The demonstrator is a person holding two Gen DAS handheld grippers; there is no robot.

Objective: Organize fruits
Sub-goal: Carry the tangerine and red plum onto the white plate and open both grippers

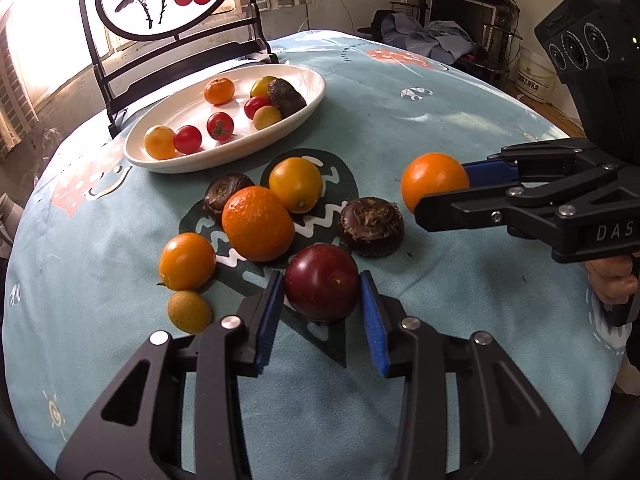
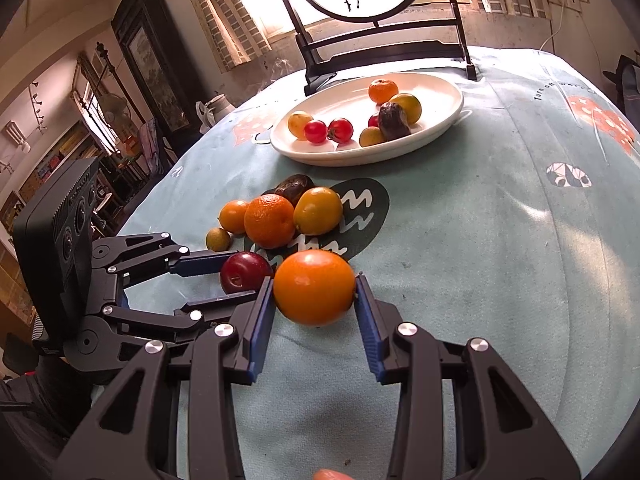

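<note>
1. Sunlit windows back a worktop [image 1: 440,128] under teal cloth, with a white plate [image 1: 168,160] of small fruits.
2. Left gripper [image 1: 322,292] is clamped on a red plum [image 1: 322,286] resting on the cloth.
3. Right gripper [image 2: 314,288] grips an orange [image 2: 314,287] near the loose fruit pile [image 1: 256,220].

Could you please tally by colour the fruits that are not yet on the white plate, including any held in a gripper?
Orange to yellow-orange round citrus fruits: 4
Dark brown wrinkled round fruits: 2
Dark red round plum: 1
Small yellow-green round fruit: 1
Total: 8 off the white oval plate
</note>
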